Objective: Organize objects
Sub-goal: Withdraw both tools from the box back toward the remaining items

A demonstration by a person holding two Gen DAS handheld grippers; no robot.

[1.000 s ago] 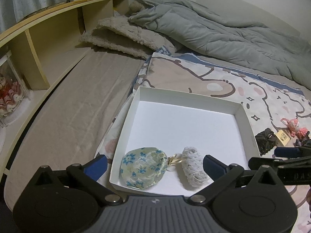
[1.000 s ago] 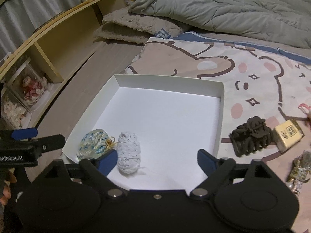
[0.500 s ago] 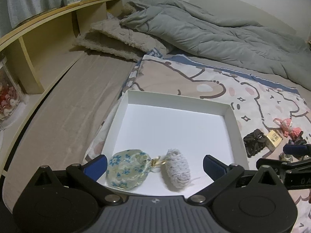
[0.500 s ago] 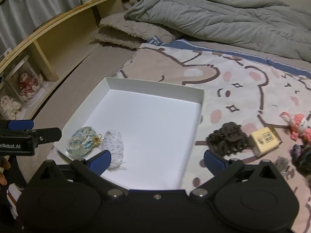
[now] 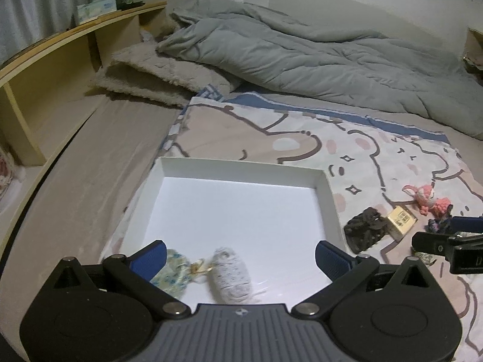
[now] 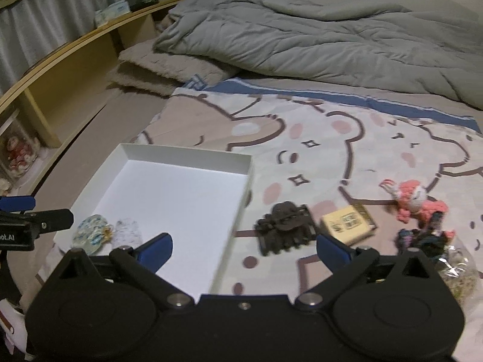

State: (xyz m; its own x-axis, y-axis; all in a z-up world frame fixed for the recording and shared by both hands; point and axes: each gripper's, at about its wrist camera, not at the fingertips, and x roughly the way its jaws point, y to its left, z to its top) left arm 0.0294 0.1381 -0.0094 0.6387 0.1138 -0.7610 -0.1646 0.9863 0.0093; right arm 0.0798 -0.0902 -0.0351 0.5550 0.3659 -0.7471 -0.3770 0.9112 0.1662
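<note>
White tray: sat on the cartoon-print blanket, holding a floral pouch and a white knitted roll just beside each other in its near left corner
Still outside: a dark claw clip, a tan box, a pink crochet toy, a dark tangled piece and a clear bag, all on the blanket to the right of the tray
Right gripper: jaws spread wide with nothing between the pads (they had just been opening); its left pad hung over the tray floor and its right pad over the blanket beside the tan box
Left gripper: jaws spread, gripping nothing, above the tray's near end with the pouch and roll in view between the pads
Risk, clip: lay just beside the tray's right wall, so a closing left pad could catch the wall and drag the tray instead of the clip
Risk, wrong pick: clip and tan box lay close together, possibly touching (motion blur made it hard to tell), so a wide bite could pinch both or nudge the box away
Risk, soft bed: pressing down would sink the blanket and tip the tray, sliding the pouch and roll
Risk, arms: both tools worked close together, and a crossing move could knock them
</note>
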